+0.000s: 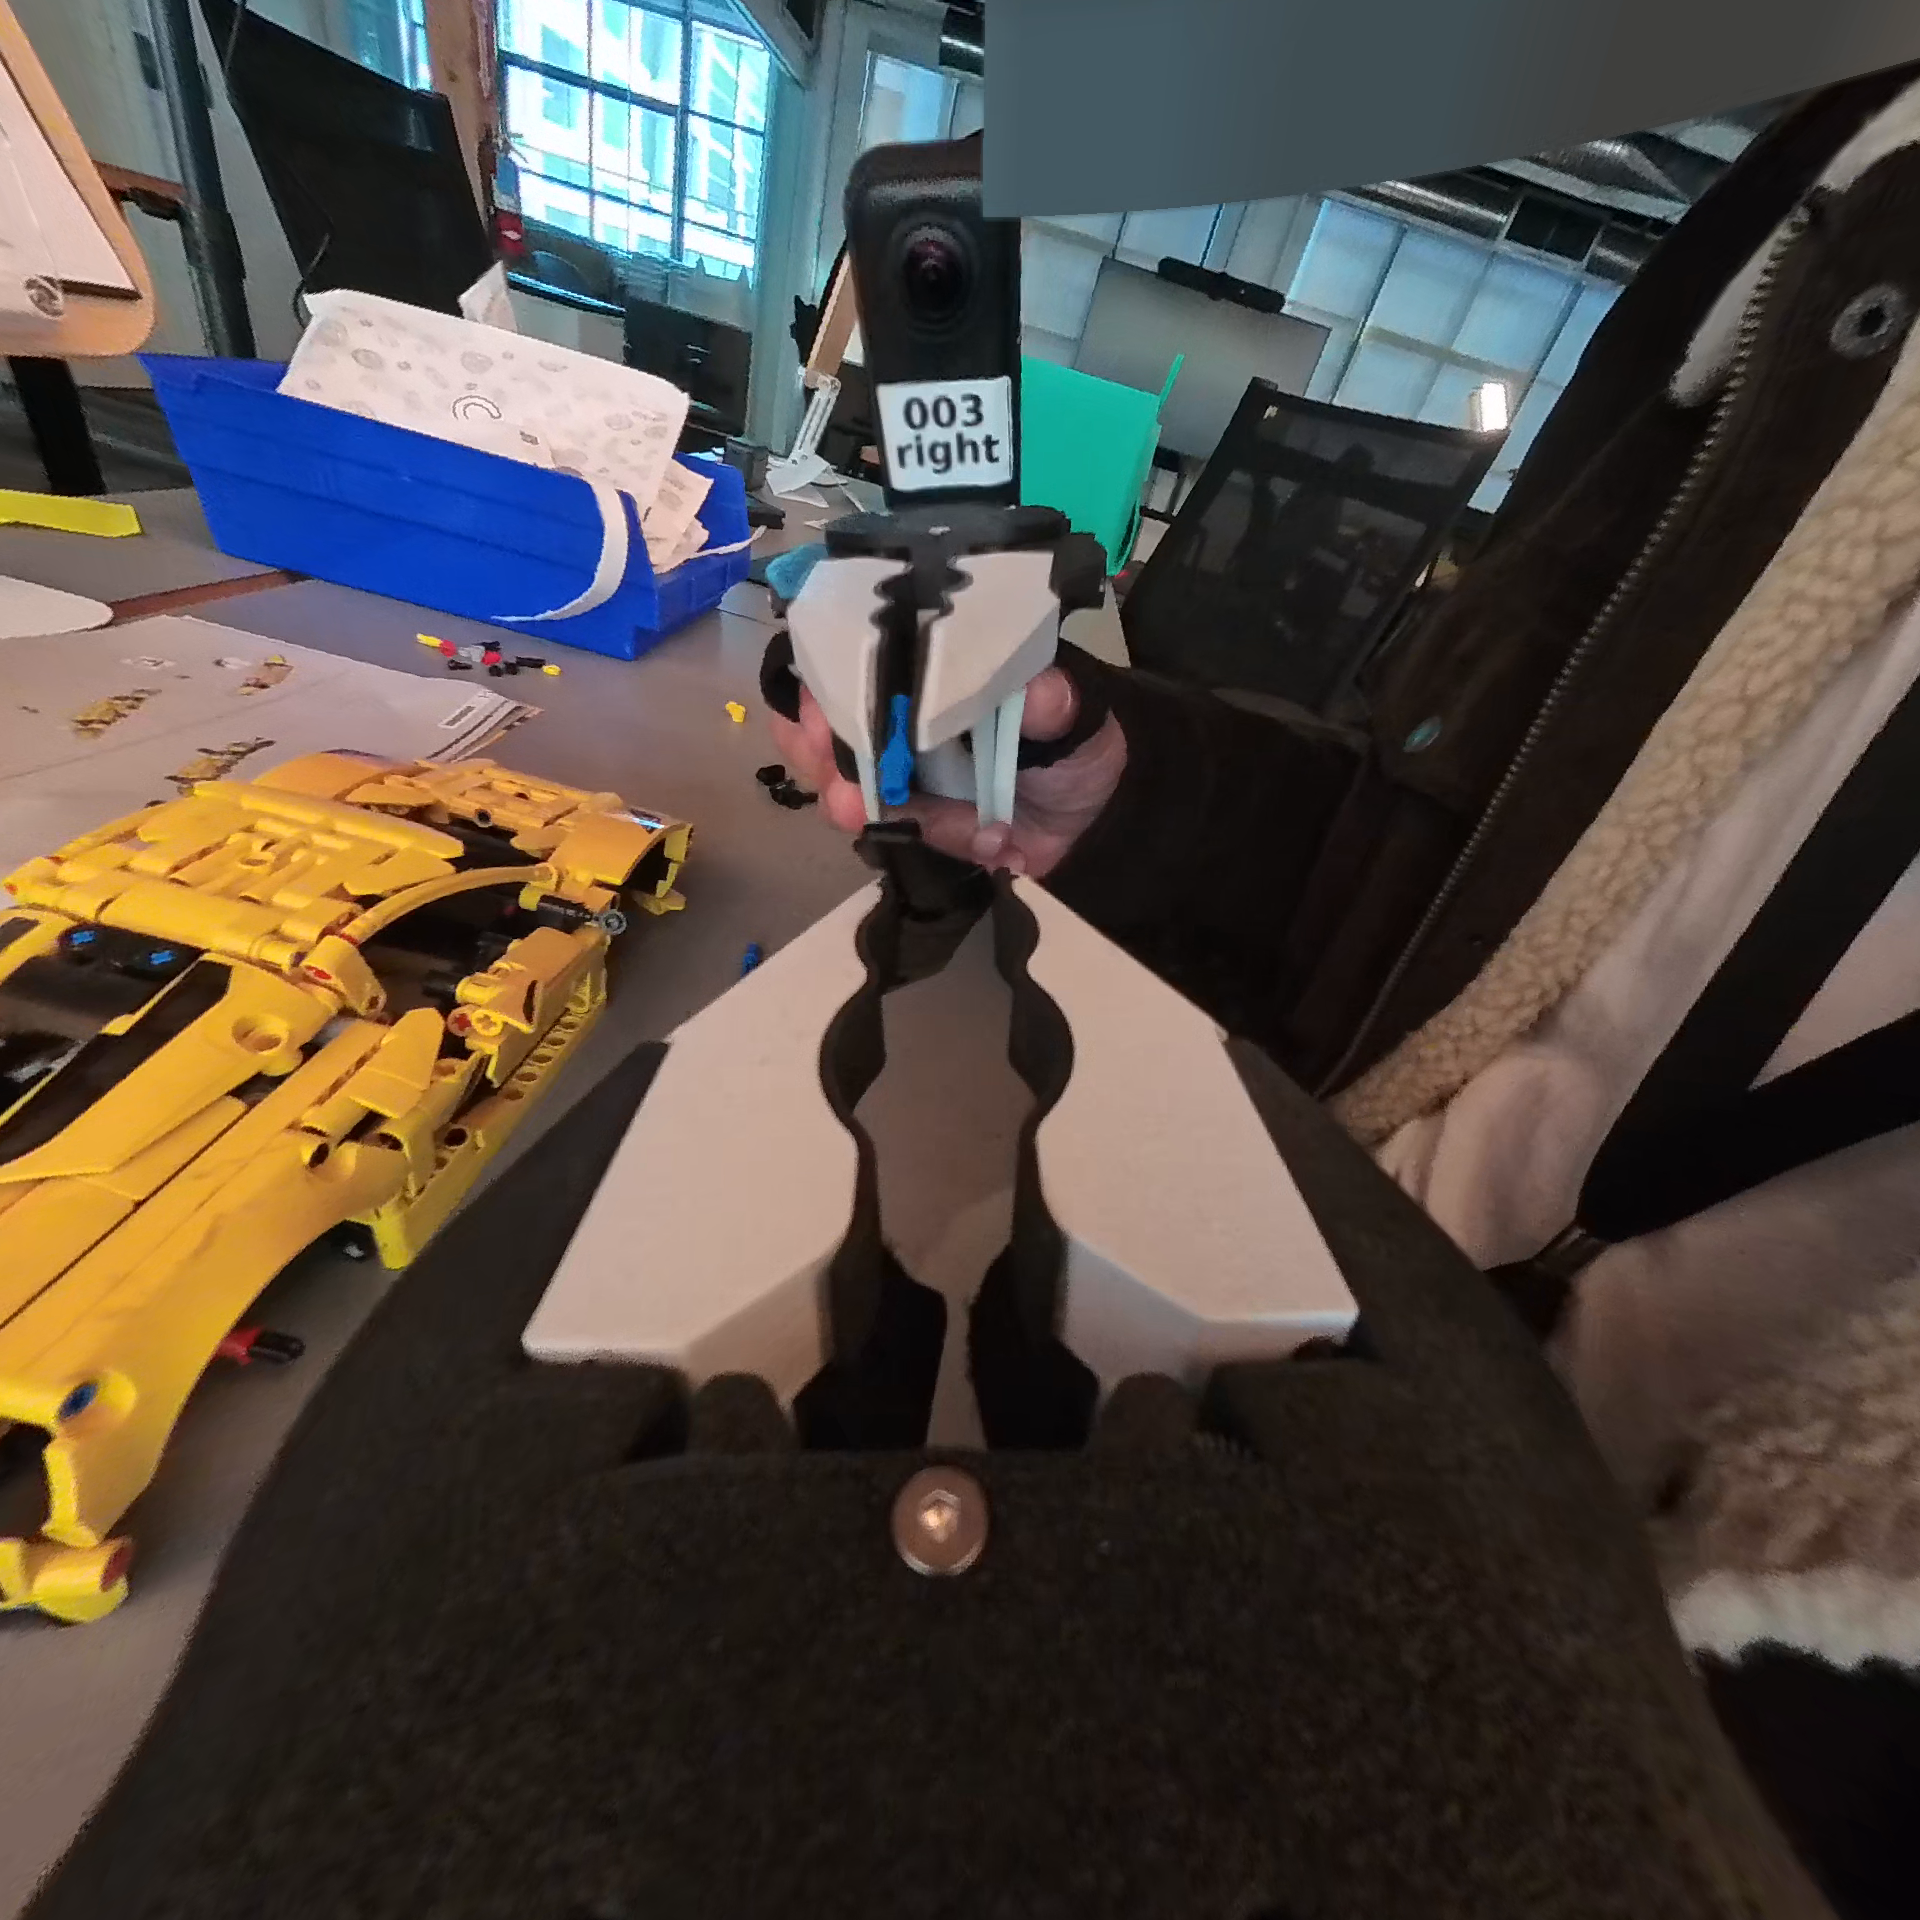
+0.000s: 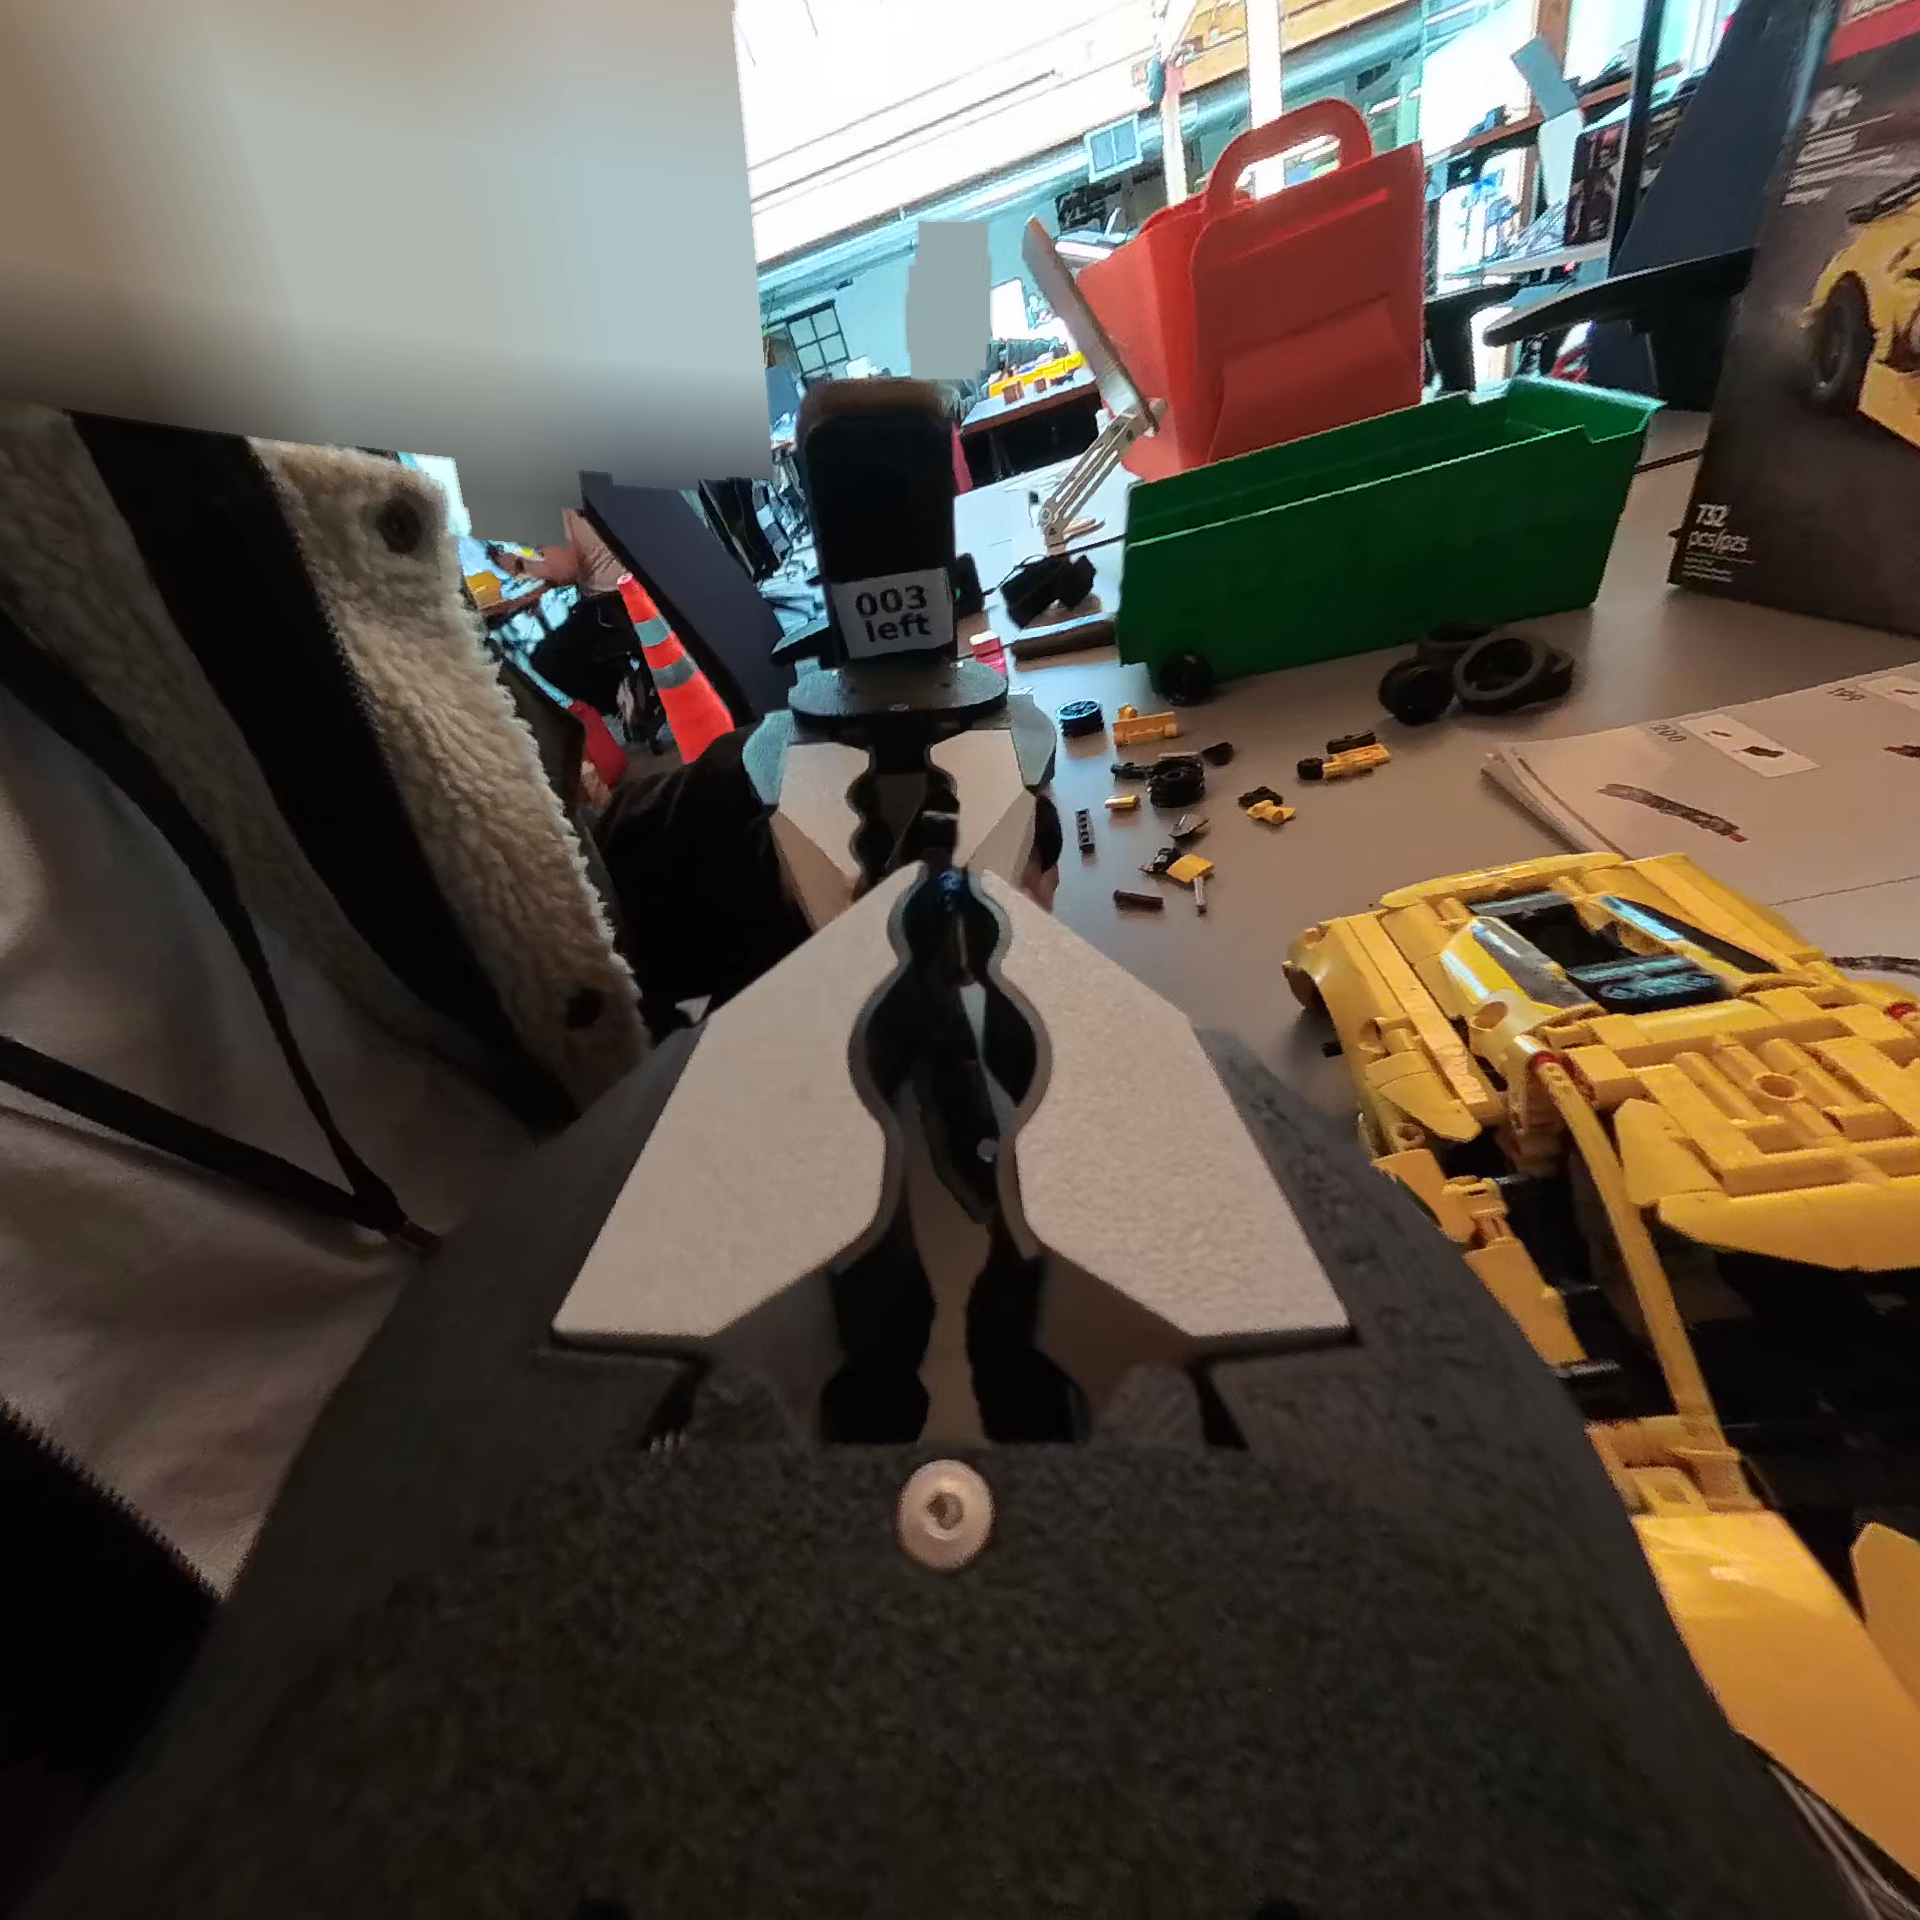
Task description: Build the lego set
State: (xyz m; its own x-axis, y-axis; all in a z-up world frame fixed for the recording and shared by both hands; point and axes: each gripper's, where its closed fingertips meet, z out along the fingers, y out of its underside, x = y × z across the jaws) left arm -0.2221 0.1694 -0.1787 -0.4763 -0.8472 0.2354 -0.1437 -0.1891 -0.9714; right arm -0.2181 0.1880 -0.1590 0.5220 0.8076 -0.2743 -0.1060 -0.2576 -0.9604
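Note:
A mostly built yellow Lego car [image 1: 281, 987] lies on the grey table; it also shows in the right wrist view [image 2: 1610, 1091]. My two grippers face each other tip to tip, in the air at the table's near edge. My right gripper [image 2: 951, 894] is shut on a long black Lego piece [image 2: 961, 1060] with a blue pin [image 1: 894, 753] sticking out at its tip. My left gripper [image 1: 940, 883] is nearly closed on a small black Lego piece [image 1: 889, 834], held just below the blue pin. How the two pieces touch is hidden.
A blue bin [image 1: 416, 520] with paper bags, an instruction booklet [image 1: 312, 675] and small loose parts [image 1: 488, 657] lie behind the car. A green bin [image 2: 1351, 551], black tyres [image 2: 1475, 670], scattered parts [image 2: 1174, 790] and the set's box [image 2: 1818, 416] stand on the other side. A person's jacket [image 1: 1662, 831] is close by.

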